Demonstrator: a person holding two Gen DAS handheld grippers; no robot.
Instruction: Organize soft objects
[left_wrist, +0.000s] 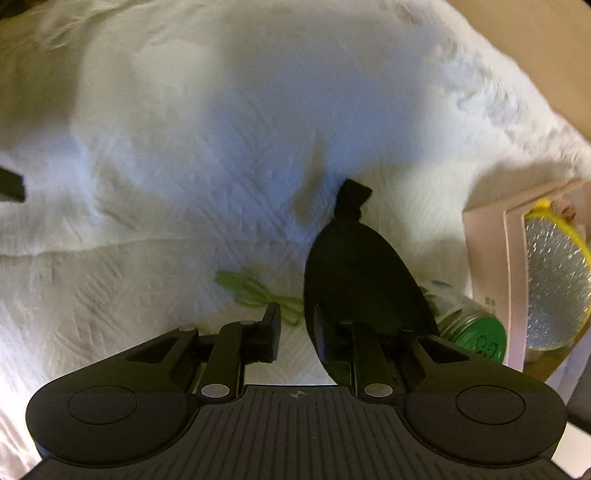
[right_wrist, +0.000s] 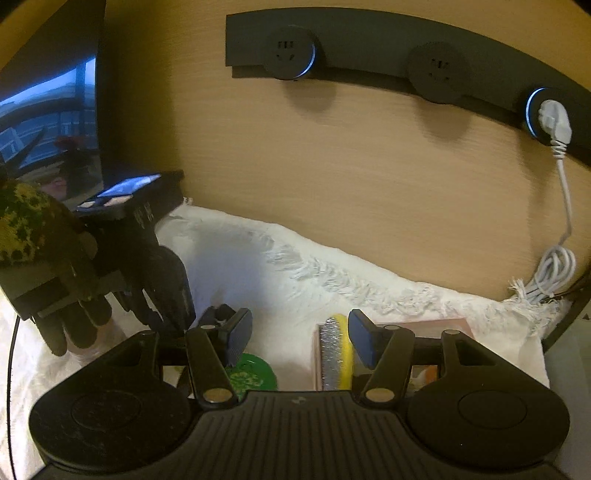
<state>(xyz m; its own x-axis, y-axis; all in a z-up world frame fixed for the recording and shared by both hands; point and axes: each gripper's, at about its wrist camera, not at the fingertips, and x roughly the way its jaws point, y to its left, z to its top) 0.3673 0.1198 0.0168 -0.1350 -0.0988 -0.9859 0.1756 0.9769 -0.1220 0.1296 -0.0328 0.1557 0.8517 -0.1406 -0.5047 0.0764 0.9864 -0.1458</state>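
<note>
Left gripper (left_wrist: 295, 325) fingers parted beside smooth black pouch (left_wrist: 354, 266); right gripper (right_wrist: 300, 338) fingers wide apart.

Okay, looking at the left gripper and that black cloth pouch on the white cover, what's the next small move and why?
Probably close the left gripper on the black pouch. Its jaws stand open with a gap between the fingers, and the pouch drapes over the right-hand finger rather than sitting clamped. The pouch's knotted top rests on the white cover, so it is not yet lifted. The right gripper hangs open, apart from it.
</note>
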